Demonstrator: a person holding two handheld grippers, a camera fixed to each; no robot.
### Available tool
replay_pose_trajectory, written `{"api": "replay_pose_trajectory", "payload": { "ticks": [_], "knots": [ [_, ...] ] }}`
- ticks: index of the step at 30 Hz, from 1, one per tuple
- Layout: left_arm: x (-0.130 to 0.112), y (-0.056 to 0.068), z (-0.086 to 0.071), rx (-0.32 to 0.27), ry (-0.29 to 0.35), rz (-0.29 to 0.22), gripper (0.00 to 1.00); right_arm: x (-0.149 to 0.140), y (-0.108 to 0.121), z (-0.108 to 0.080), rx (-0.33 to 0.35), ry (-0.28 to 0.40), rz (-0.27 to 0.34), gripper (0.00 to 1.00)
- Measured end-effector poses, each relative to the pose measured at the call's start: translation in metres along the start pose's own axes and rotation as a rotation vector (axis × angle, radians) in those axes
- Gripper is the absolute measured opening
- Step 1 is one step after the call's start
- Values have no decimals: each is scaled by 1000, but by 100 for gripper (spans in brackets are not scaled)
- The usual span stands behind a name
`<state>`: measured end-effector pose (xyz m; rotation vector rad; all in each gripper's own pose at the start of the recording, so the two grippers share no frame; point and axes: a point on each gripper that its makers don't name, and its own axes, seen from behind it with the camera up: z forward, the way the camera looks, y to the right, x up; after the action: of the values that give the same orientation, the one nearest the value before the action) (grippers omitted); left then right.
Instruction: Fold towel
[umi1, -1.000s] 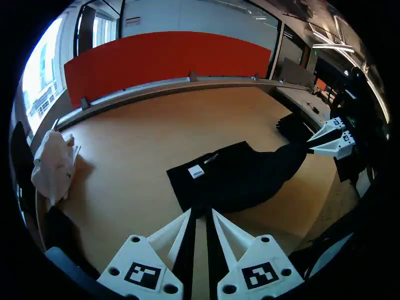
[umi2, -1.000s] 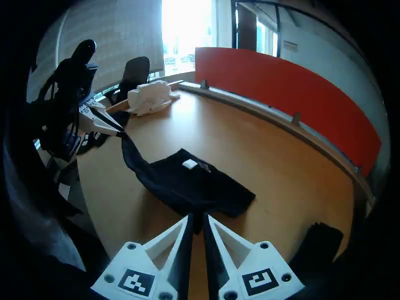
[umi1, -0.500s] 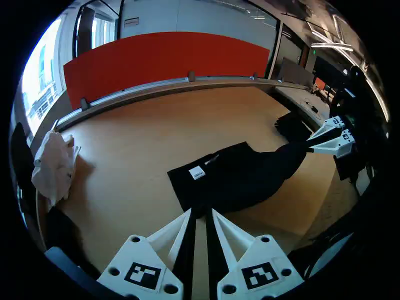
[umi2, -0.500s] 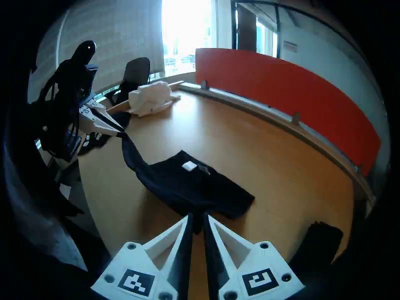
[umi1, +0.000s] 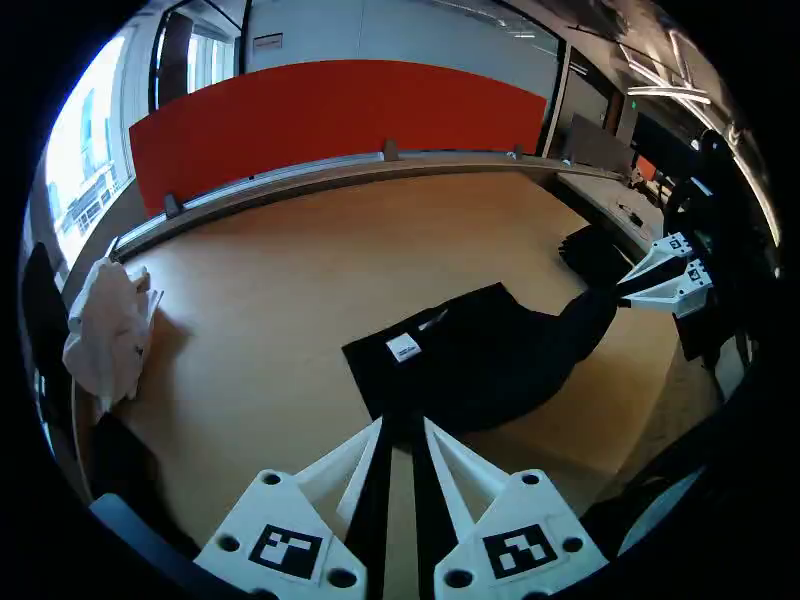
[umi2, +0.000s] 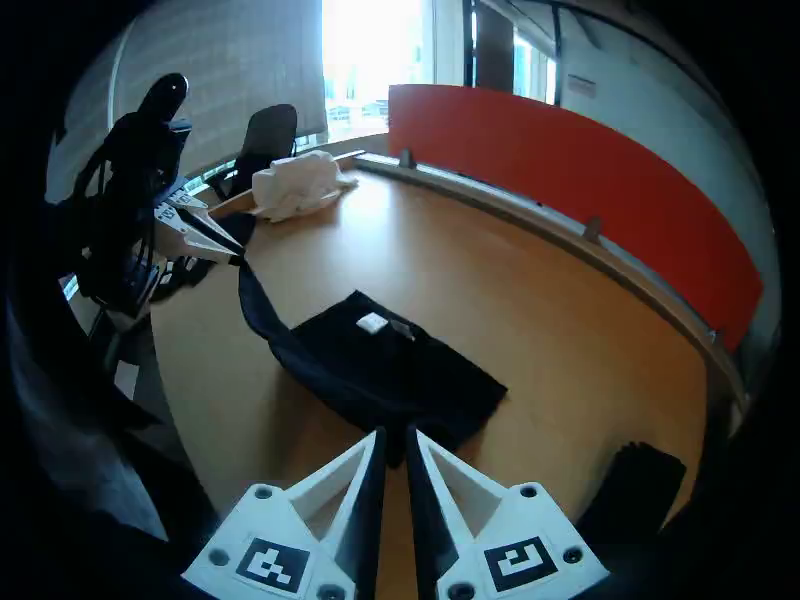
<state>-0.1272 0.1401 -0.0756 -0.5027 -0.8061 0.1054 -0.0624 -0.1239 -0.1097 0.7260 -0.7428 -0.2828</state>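
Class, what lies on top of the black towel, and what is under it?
A small white label lies on the black towel, which rests on the wooden table. Whatever is under the cloth is hidden.

Table: light wood, broad, far edge curved.
Partition: red panel standing along the table's far edge, on a grey rail.
Window: strong daylight, washed out.
Chair: dark office chair at the table's end, near the window.
Wall: white, behind the partition.
Ceiling lights: strips, lit.
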Motion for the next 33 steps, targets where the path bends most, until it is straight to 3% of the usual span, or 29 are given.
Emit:
{"api": "replay_pose_trajectory", "payload": {
  "ticks": [9,18,29,31,33],
  "knots": [
    [-3,-6,20,6,-12,-13,13,-3,5,16,15,-19,16,14],
    [-7,-3,20,-4,-10,-26,13,-9,-1,18,21,-28,15,14],
    [-8,1,18,-11,-12,-5,13,-10,2,19,15,-30,5,14],
    [-9,2,17,-14,-16,-8,14,-11,1,19,16,-30,3,14],
    [-10,3,17,-16,-18,-11,25,-11,1,20,16,-30,2,14]
  ]
}}
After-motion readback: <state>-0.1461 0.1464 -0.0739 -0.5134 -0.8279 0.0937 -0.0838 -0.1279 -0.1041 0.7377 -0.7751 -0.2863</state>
